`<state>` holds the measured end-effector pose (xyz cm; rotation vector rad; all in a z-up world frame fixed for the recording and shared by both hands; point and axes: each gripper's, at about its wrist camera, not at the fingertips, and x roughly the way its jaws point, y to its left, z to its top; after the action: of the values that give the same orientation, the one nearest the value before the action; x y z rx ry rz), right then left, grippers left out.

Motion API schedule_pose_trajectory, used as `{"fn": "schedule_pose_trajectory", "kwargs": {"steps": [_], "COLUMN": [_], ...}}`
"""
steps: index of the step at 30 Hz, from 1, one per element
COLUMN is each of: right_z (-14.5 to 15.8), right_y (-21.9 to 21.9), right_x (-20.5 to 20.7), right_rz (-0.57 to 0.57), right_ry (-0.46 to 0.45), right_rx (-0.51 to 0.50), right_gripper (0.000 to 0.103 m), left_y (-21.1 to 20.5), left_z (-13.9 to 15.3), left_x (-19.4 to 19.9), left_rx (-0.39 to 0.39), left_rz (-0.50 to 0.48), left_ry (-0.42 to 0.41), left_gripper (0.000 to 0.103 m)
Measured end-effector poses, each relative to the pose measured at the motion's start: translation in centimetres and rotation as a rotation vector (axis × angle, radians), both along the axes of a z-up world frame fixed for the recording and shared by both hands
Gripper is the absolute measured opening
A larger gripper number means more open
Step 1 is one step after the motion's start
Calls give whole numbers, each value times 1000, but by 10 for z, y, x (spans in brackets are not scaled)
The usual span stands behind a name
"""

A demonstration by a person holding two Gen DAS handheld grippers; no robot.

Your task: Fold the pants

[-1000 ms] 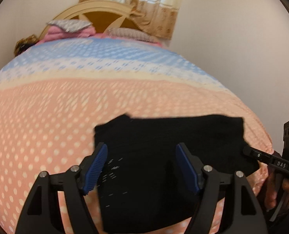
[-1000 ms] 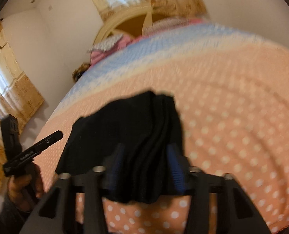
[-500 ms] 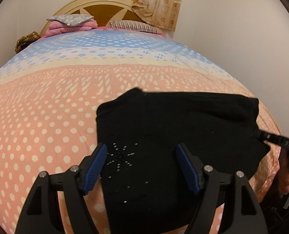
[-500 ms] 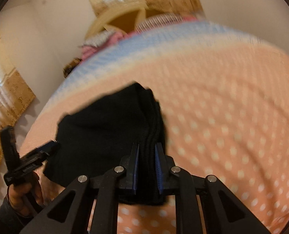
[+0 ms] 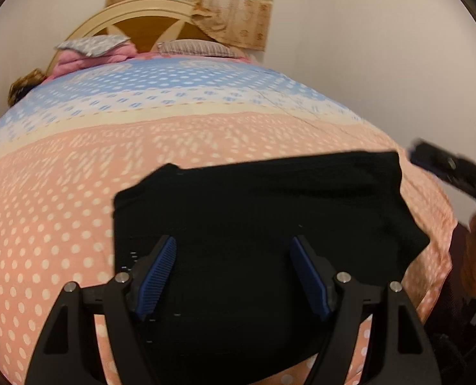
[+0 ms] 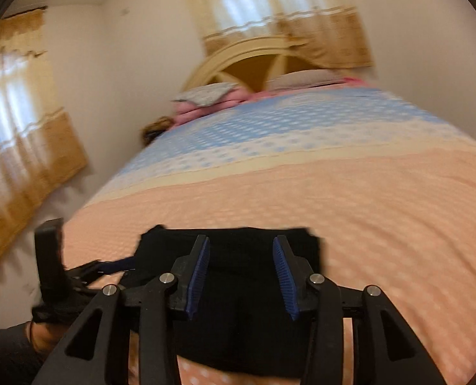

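Note:
The black pants (image 5: 257,218) lie folded into a flat rectangle on the bed near its foot edge; they also show in the right wrist view (image 6: 238,314). My left gripper (image 5: 233,256) is open and empty, its blue pads spread just above the pants. My right gripper (image 6: 241,266) is open and empty, raised above the near part of the pants. The right gripper's tip shows in the left wrist view (image 5: 443,170), to the right of the pants. The left gripper shows in the right wrist view (image 6: 109,266) at the pants' left edge.
The bedspread (image 5: 77,199) is pink with white dots, turning blue toward the head. Pillows (image 5: 193,48) and a wooden headboard (image 5: 148,16) stand at the far end. Walls and curtains (image 6: 22,138) surround the bed. The bed's right edge (image 5: 440,224) is close to the pants.
My right gripper has opened and let go of the pants' right edge, then lifted and swung away. The pants now lie flat. My left gripper stayed open over them.

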<state>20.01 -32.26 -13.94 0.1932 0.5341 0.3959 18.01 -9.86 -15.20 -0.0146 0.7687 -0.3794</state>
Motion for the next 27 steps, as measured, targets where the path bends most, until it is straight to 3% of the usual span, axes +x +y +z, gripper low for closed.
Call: {"fn": "schedule_pose_trajectory", "kwargs": {"steps": [3,6,9,15,18,24,27], "right_z": [-18,-41,-48,-23,-17,-43,-64], "right_y": [0,-24,-39,-35,-34,-14,-13], "right_x": [27,56,61,31,0,-42,-43], "right_rz": [-27,-75,-69,-100,-51,41,7], "right_ry": [82,173,189,137,125,185,213], "right_rx": [15,143,215,172,179,87,34], "right_gripper": [43,43,43,43,45,47,47], "left_y": [-8,-6,-3,-2,0,2,3], "left_z": [-6,-8,-9,-3,-3,-7,-8], "left_x": [-1,-2,-2,-5,-7,-8,-8], "left_rx": [33,32,28,11,4,-3,-9], "left_rz": [-17,-13,-5,4,8,18,19], "left_ry": [0,-6,-6,-2,-2,4,10], "left_gripper": [78,84,88,89,89,89,89]}}
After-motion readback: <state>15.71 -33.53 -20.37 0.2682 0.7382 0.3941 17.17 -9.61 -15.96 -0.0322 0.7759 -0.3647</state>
